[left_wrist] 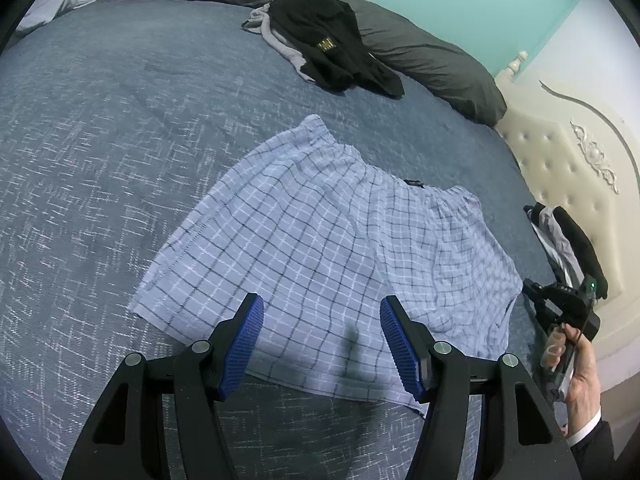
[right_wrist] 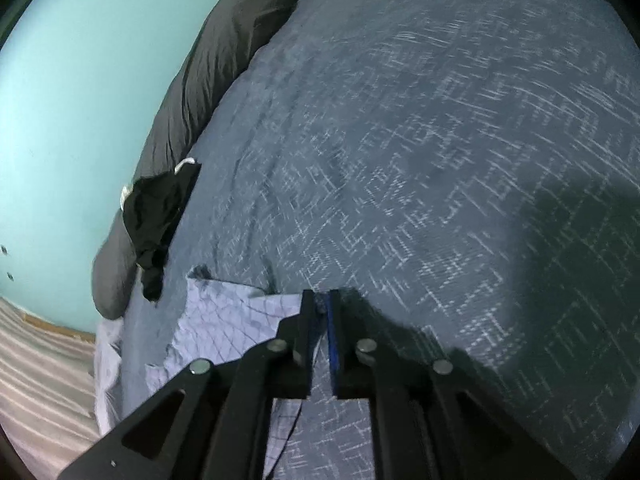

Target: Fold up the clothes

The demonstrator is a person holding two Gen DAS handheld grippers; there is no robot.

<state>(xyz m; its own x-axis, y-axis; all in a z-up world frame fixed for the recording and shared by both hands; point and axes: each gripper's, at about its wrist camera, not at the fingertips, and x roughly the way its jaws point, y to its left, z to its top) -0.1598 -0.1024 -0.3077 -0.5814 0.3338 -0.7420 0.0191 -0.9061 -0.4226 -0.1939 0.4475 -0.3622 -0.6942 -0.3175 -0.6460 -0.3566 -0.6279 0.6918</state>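
Note:
Light-blue plaid shorts (left_wrist: 320, 232) lie spread flat on the blue bedspread (left_wrist: 120, 140), waistband toward the far side. My left gripper (left_wrist: 322, 312) hovers open over the near hem, its blue pads wide apart and holding nothing. A hand (left_wrist: 580, 372) holds my right gripper (left_wrist: 560, 304) at the shorts' right edge. In the right wrist view the right gripper (right_wrist: 320, 300) has its jaws pressed together on an edge of the shorts (right_wrist: 224, 320), whose cloth trails left and below the fingers.
A heap of black and grey clothes (left_wrist: 332, 48) lies at the far side against long dark pillows (left_wrist: 420, 60). More dark garments (left_wrist: 568, 240) sit by the cream tufted headboard (left_wrist: 560, 152). A black garment (right_wrist: 160, 216) rests by the pillow (right_wrist: 192, 92) along the teal wall (right_wrist: 80, 80).

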